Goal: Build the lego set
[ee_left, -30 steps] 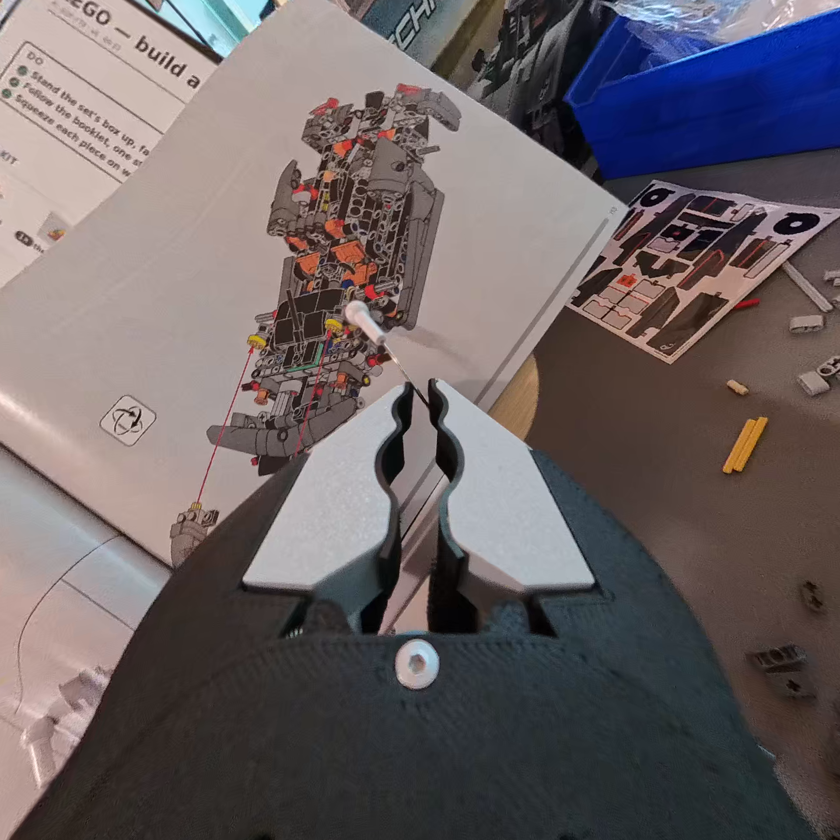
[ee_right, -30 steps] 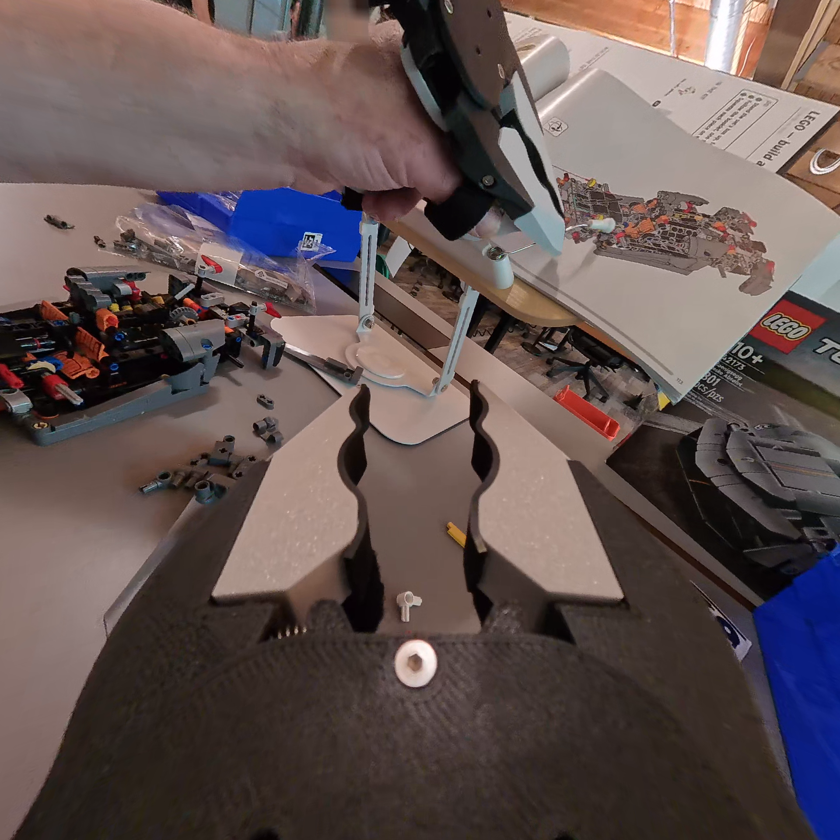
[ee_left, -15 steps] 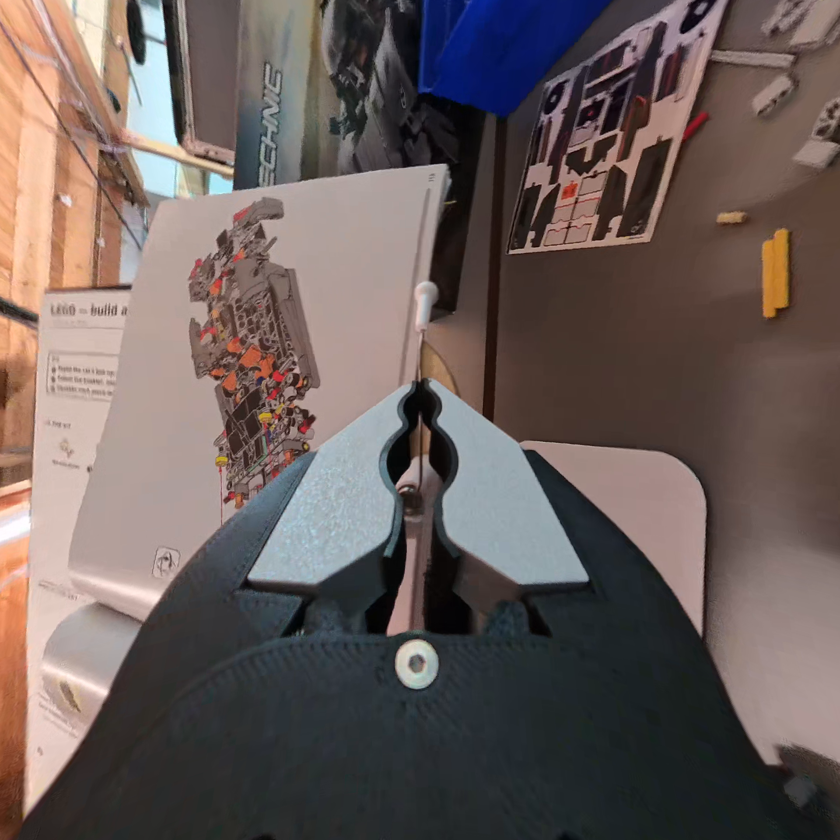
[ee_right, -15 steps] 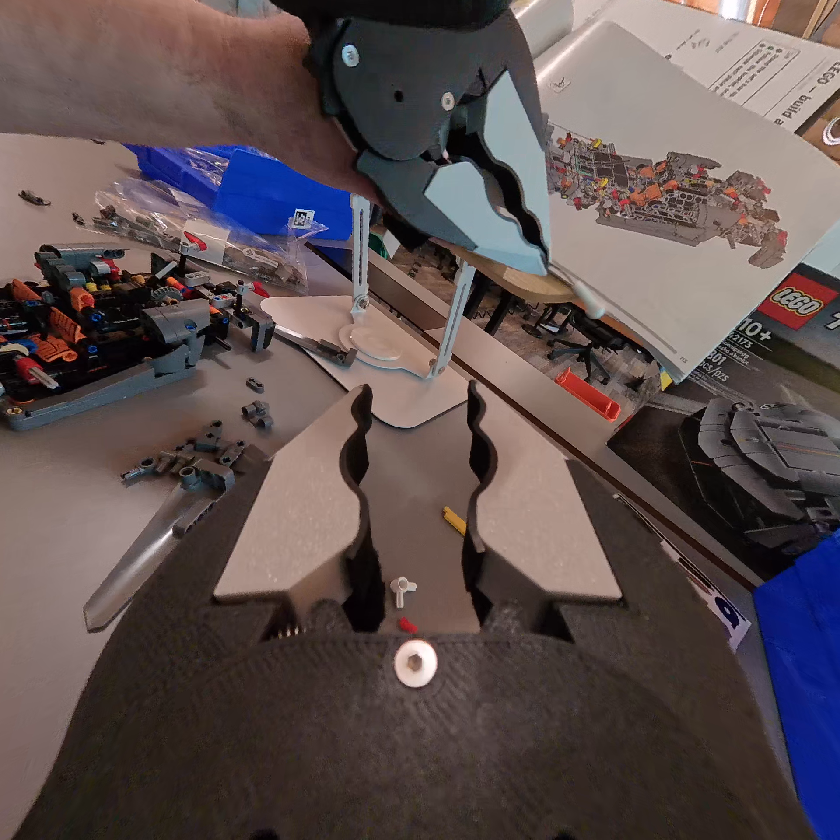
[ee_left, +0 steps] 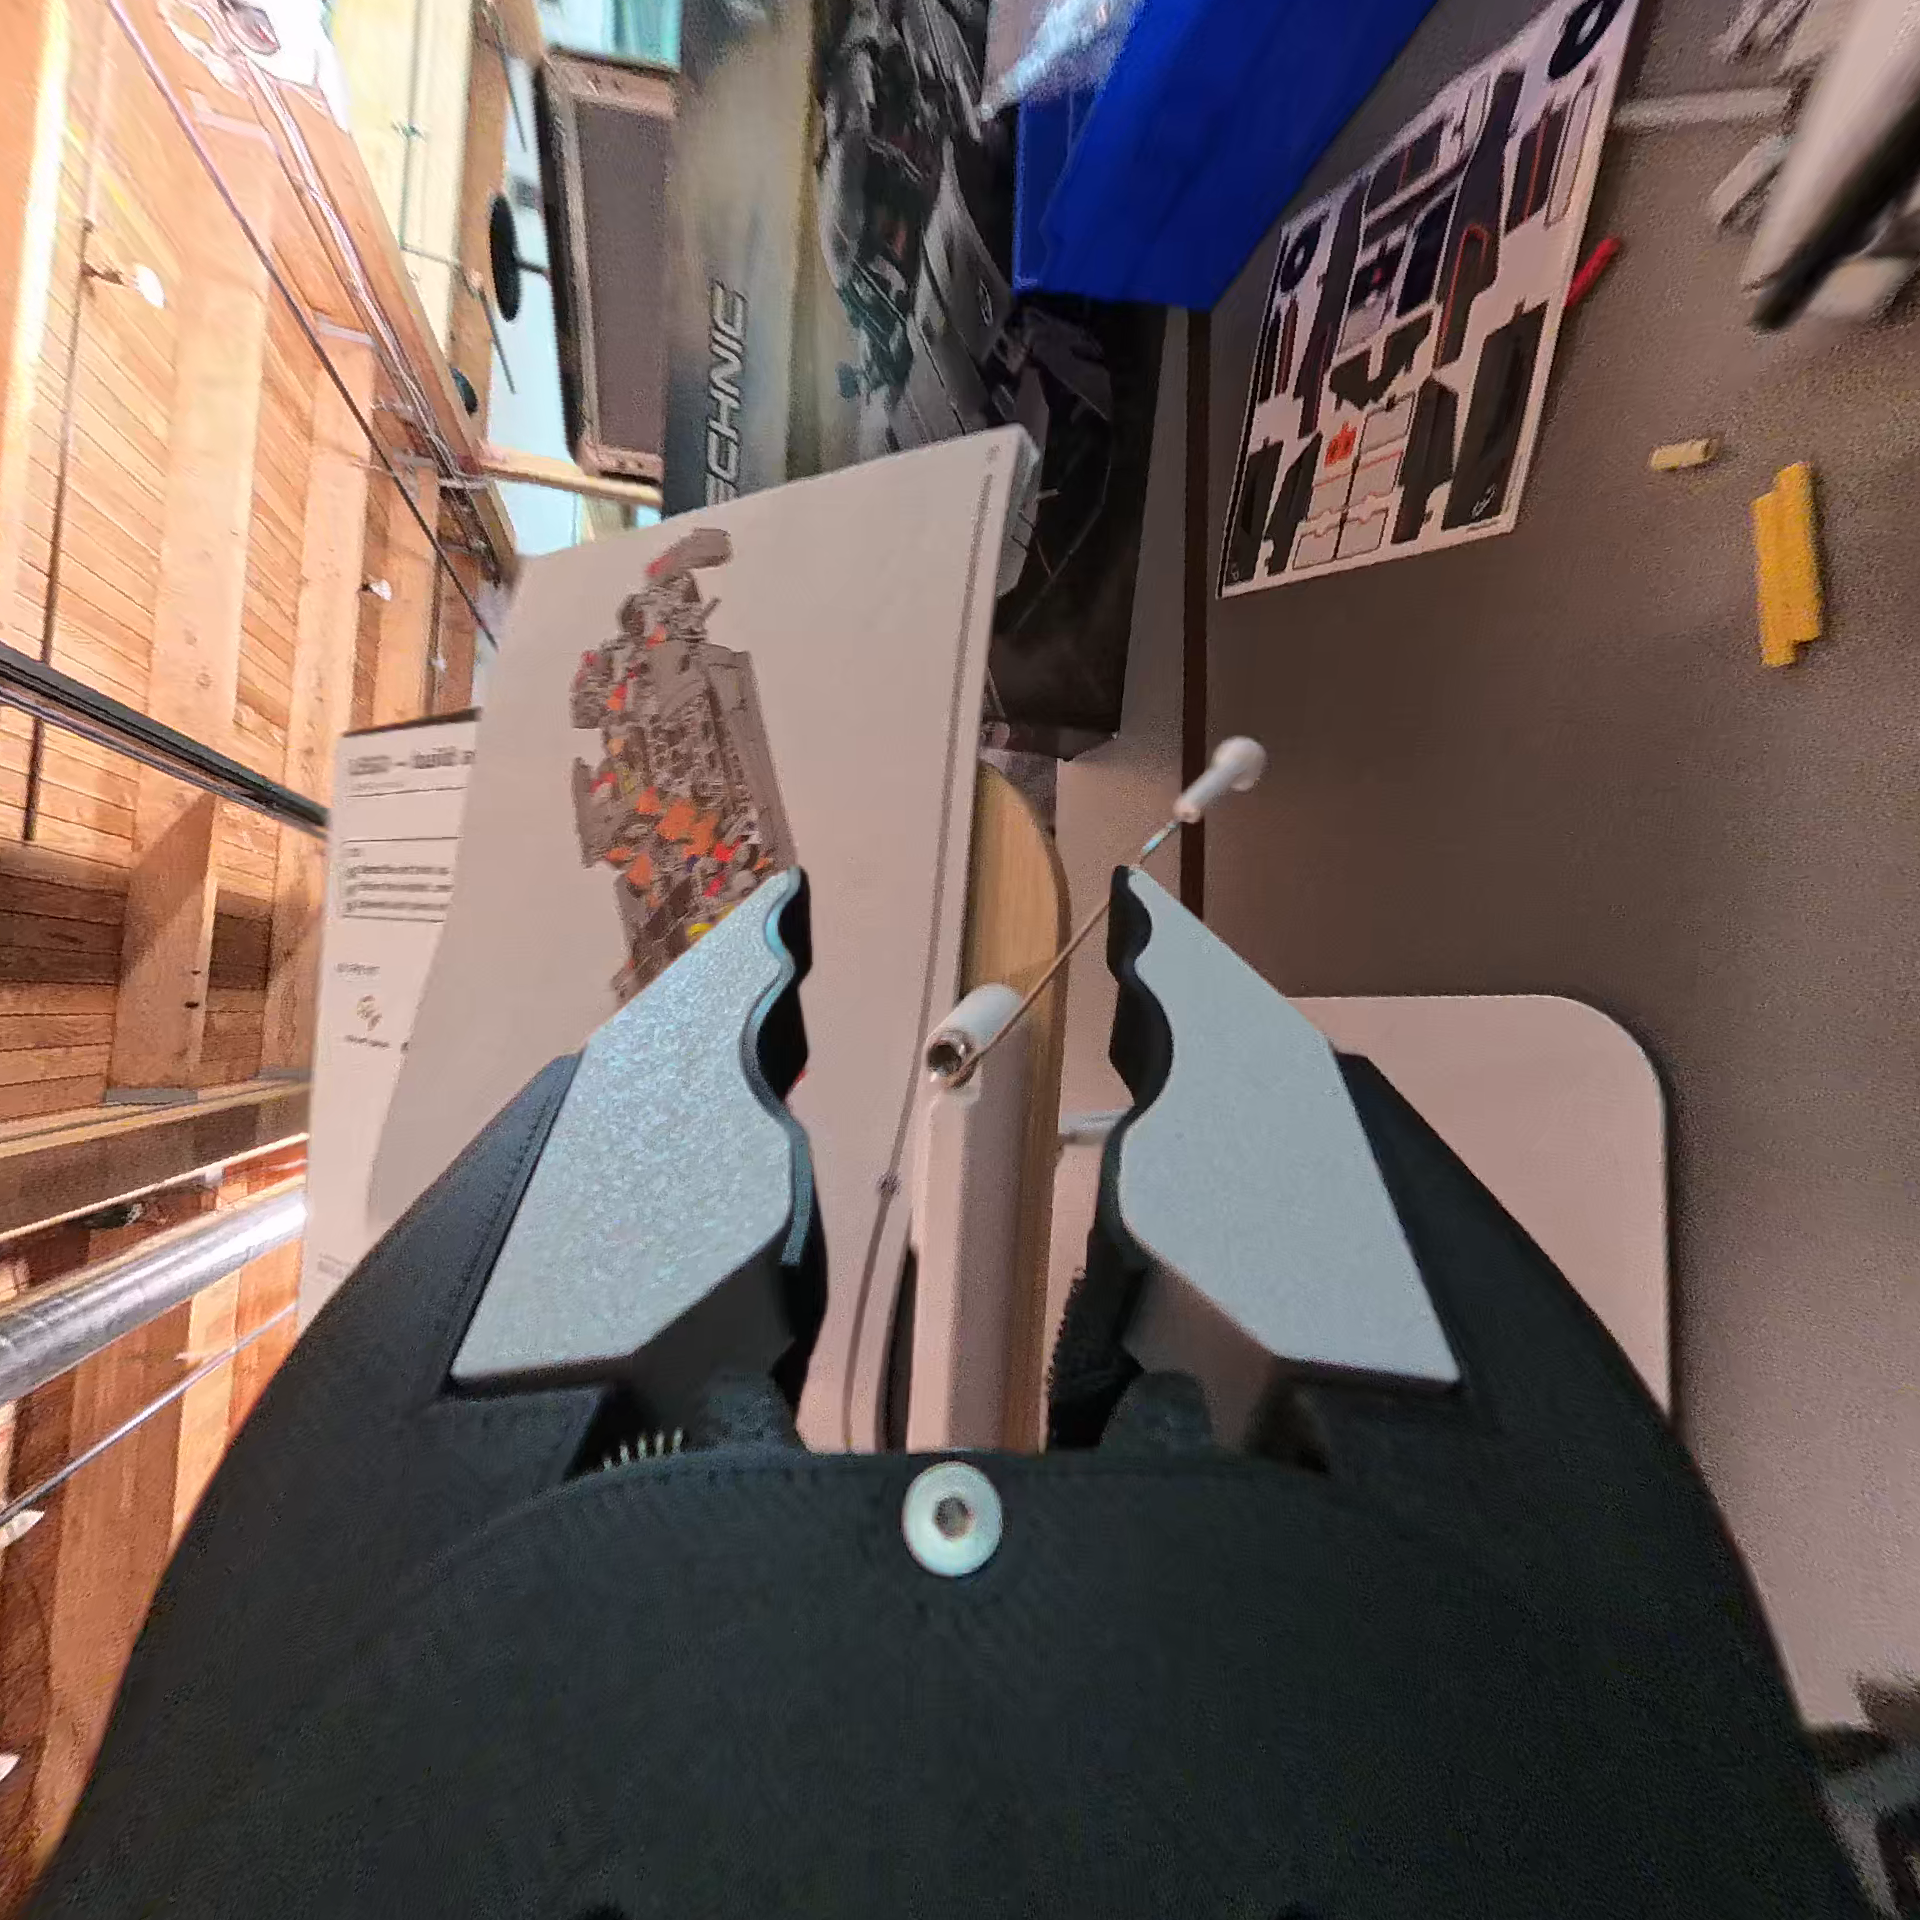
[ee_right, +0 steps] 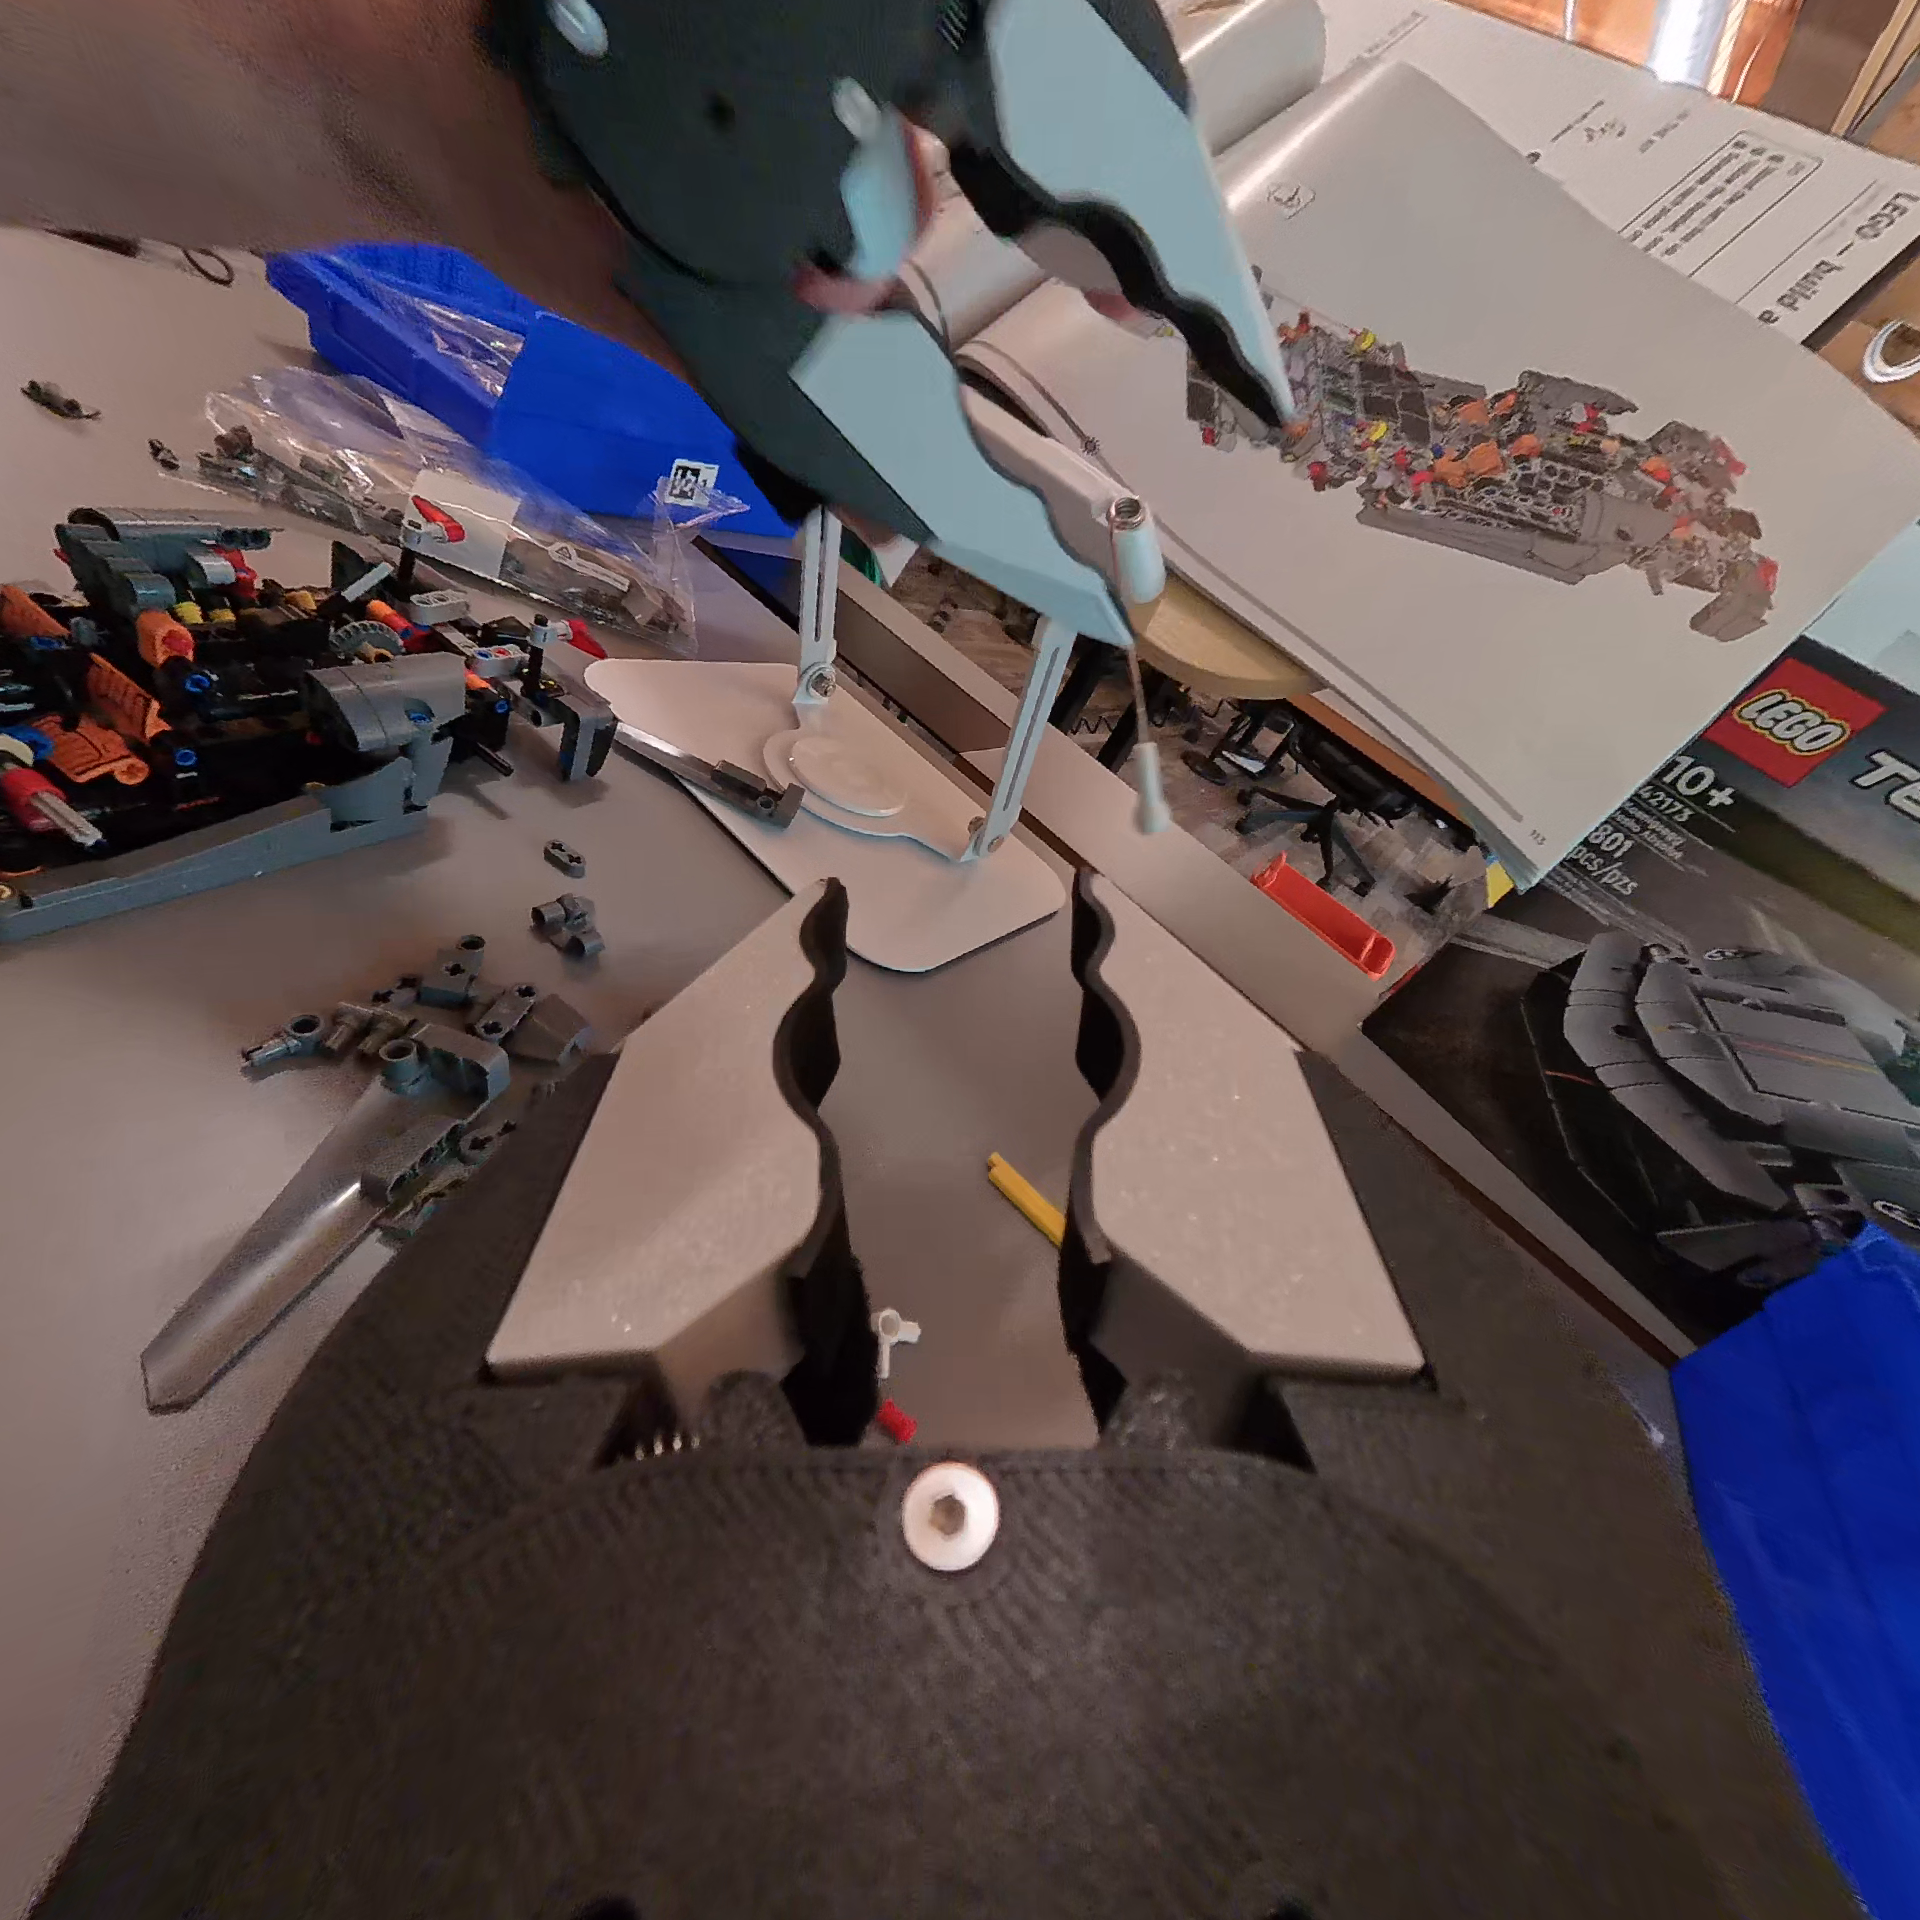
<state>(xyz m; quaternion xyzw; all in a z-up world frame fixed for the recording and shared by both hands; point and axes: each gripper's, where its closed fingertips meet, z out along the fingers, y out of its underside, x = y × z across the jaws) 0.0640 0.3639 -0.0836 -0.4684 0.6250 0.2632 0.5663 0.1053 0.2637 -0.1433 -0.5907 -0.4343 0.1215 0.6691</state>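
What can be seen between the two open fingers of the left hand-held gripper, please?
In the left wrist view, the left hand-held gripper is open around a thin wire page holder of the book stand, beside the booklet's page edge; neither pad presses it.

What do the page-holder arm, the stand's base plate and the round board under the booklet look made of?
Page-holder arm: a thin bare metal wire, judging by its grey glint, with white tips that look like plastic or rubber.
Base plate: probably painted metal; thin, flat, matte white, with rounded corners.
Round board: wood or wood-look laminate; pale tan with visible grain.
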